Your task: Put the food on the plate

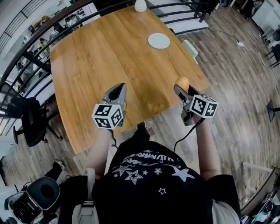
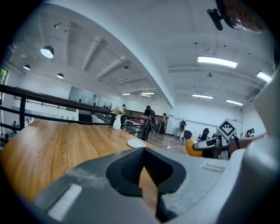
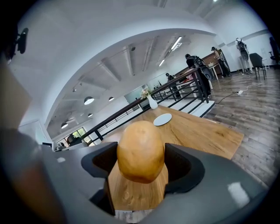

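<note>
A round golden-brown piece of food [image 3: 141, 151] sits between the jaws of my right gripper [image 3: 141, 164], which is shut on it. In the head view that food [image 1: 183, 82] hangs over the near right edge of the wooden table [image 1: 109, 57], at the tip of the right gripper [image 1: 180, 89]. The small white plate [image 1: 158, 40] lies bare at the far right of the table, well ahead of the food; it also shows as the plate [image 3: 162, 119] and the plate [image 2: 136, 143]. My left gripper [image 1: 118, 90] is over the table's near edge, shut and holding nothing [image 2: 144, 168].
A white vase [image 1: 140, 5] stands at the table's far edge by a black railing [image 1: 39, 35]. A black office chair [image 1: 33, 120] is on the floor at the left. Wooden floor and a white cable [image 1: 227, 37] lie to the right of the table.
</note>
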The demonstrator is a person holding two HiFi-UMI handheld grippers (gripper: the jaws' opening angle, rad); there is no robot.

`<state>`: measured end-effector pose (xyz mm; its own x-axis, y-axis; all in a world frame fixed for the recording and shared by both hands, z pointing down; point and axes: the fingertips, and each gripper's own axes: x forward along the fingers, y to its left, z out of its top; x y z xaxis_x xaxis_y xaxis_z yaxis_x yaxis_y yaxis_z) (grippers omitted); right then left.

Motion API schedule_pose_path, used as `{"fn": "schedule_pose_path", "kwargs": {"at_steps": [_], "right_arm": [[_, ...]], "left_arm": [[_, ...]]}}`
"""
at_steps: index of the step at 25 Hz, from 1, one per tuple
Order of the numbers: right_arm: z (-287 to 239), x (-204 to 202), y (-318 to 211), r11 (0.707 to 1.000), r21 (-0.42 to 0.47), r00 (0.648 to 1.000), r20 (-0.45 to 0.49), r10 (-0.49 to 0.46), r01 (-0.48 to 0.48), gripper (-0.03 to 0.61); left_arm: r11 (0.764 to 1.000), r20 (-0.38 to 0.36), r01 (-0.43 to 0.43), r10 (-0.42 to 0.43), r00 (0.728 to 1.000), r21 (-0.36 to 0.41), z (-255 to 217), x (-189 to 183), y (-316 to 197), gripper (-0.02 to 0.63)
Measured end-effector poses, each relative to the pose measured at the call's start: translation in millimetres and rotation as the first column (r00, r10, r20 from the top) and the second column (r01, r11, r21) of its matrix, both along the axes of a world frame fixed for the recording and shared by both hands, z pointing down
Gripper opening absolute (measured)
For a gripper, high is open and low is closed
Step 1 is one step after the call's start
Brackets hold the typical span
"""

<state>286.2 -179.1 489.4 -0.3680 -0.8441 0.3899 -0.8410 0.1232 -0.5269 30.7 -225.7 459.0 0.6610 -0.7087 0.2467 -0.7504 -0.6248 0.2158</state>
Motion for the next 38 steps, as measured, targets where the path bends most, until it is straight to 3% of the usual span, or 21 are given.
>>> {"fn": "schedule_pose_path", "kwargs": {"at_steps": [14,24,30,38], "right_arm": [[-14.6,10.5,-152.9,1.000,-0.024,0.992,-0.129,-0.015,0.012,0.342],[7.5,22.1,-233.2,0.995,-0.097,0.973,-0.232,0.011,-0.035,0.342],[27.6,30.9,-267.6,0.988,-0.155,0.955,-0.293,-0.053,0.008,0.342],[53.1,37.6,-315.2,0.977,-0.182,0.915,-0.366,-0.168,0.107,0.342]], "left_arm": [[0.999,-0.002,-0.045,0.045,0.999,0.005,-25.8,6.7,-122.6,0.000],[0.997,0.001,-0.046,0.046,0.999,-0.059,1.0,5.1,-176.5,0.000],[0.994,0.006,-0.003,0.004,1.000,-0.110,19.0,13.2,-191.5,0.000],[0.988,0.042,0.098,-0.093,0.995,-0.121,25.5,25.8,-211.2,0.000]]}}
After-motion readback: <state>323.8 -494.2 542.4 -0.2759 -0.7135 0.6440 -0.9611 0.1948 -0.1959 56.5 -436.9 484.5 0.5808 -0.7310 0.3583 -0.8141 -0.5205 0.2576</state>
